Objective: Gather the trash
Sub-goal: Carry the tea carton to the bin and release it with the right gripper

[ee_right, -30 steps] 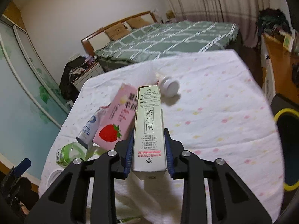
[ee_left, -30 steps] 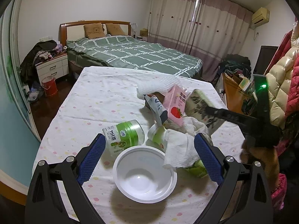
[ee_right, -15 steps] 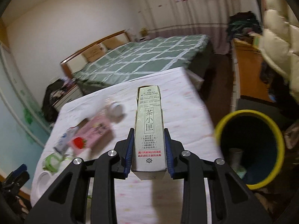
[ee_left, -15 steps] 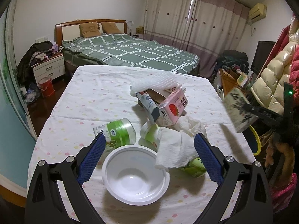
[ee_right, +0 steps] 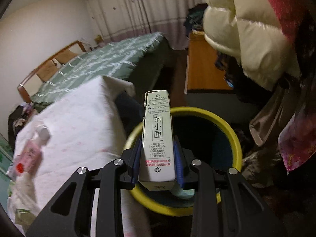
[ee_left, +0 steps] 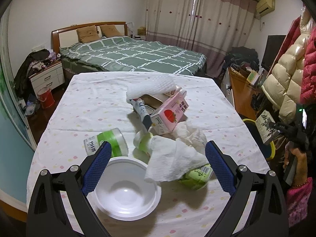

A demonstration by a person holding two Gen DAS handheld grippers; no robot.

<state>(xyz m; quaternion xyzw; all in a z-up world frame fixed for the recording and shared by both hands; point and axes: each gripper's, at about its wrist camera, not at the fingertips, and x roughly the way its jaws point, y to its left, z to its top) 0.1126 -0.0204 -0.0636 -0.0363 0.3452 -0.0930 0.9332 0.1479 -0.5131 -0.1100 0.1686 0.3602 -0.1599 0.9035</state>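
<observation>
while over bin (ee_right: 227, 126): coats (ee_right: 246, 29) beside

Two fisheye views, each looking forward and downward along a handheld gripper's two fingers.

The left wrist view sits low and close over the near end of a table (ee_left: 83, 106), facing along it toward a bed (ee_left: 134, 55) and curtains (ee_left: 197, 25) at the far wall. The left gripper (ee_left: 158, 167) frames the bottom edge.

The right wrist view looks from beside the table's right edge, tilted, close above a yellow-rimmed bin (ee_right: 235, 138) on the floor. The right gripper (ee_right: 158, 162) fills the lower middle.

Both views share the table (ee_right: 79, 122), the bed (ee_right: 102, 65), the curtains (ee_right: 138, 9), a cream jacket (ee_left: 284, 77) (ee_right: 243, 29) and the bin (ee_left: 270, 150).
</observation>
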